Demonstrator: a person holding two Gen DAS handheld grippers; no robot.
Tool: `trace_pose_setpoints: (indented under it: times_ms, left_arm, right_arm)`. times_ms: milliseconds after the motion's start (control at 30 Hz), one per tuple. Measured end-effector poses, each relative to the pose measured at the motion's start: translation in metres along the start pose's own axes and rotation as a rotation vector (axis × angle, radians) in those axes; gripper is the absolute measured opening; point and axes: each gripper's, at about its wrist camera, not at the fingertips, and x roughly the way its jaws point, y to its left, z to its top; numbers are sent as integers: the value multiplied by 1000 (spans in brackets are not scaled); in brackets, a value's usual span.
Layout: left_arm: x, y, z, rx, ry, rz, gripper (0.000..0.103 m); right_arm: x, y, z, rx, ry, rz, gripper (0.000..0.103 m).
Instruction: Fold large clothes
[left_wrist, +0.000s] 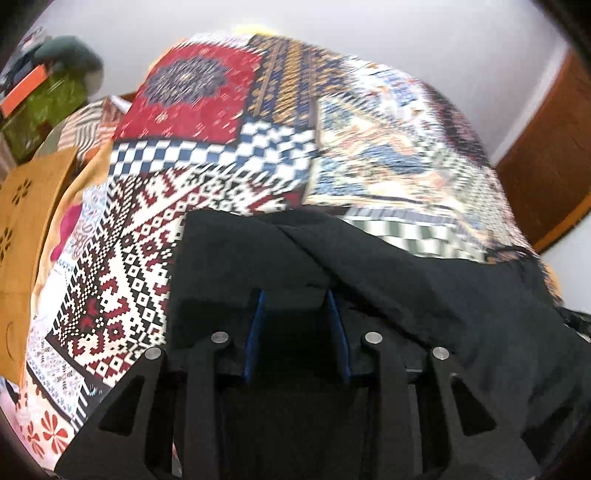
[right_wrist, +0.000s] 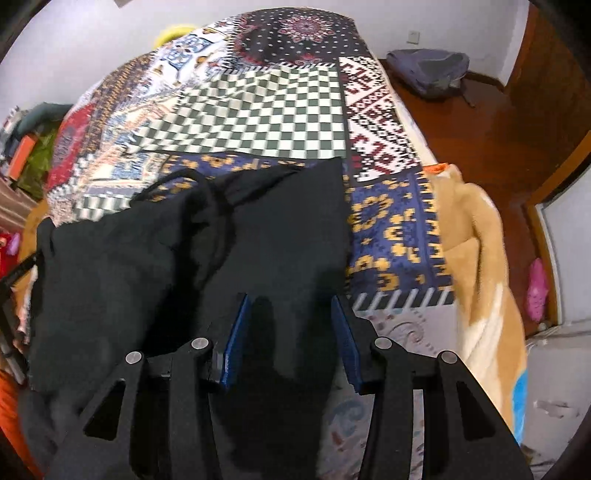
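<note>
A black garment (left_wrist: 443, 295) lies spread on a bed covered with a patchwork bedspread (left_wrist: 221, 147). My left gripper (left_wrist: 295, 295) points down at the garment's near edge. A bunched fold of the black cloth sits between its blue pads (left_wrist: 255, 325) and covers the fingertips. In the right wrist view the same garment (right_wrist: 147, 258) shows a thin black drawstring (right_wrist: 218, 206) looping over it. My right gripper (right_wrist: 289, 299) hovers over the garment's right side, near the bedspread (right_wrist: 258, 110). Its blue pads (right_wrist: 236, 332) stand apart, with flat cloth below the gap.
A beige blanket (right_wrist: 476, 240) hangs off the bed's right side above a wooden floor (right_wrist: 480, 129). A grey backpack (right_wrist: 428, 74) lies by the far wall, and a pink object (right_wrist: 537, 288) sits on the floor. A brown carved board (left_wrist: 26, 221) and stacked boxes (left_wrist: 40, 107) stand left.
</note>
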Motion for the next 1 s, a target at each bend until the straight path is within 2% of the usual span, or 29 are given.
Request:
trace_pose_setpoints:
  times_ms: [100,300,400,633,767,833,967,1000]
  left_arm:
    - [17,6,-2,-11,45,2,34]
    - [-7,-2,-11,51,30,67,34]
    - [-32,-4,-18,71,8,53,34]
    - [-108,-13,-28,114,-104,61,35]
    - [-152,-10,-43,110,-162,40,45]
    - [-165,-8,-51,126,-169,32,48]
    - [-181,-3,-74,166,-151,61,50]
    - [-183,-1,-80,167,-145,58,53]
  right_arm:
    - [-4,-1,-4,-7,1,-12,42]
    - [-25,-2,-8,19,-13,18,42]
    - [-47,2,-18,10,-47,25,42]
    - [-105,5,-49,-31,-135,0,42]
    - [-133,3,-67,-22,-182,19,42]
    - [-145,2,-77,-26,-206,25,44]
    - [-156,3,-89,-41,-238,9,49]
    - [-158,3,-93,-41,-242,4,49]
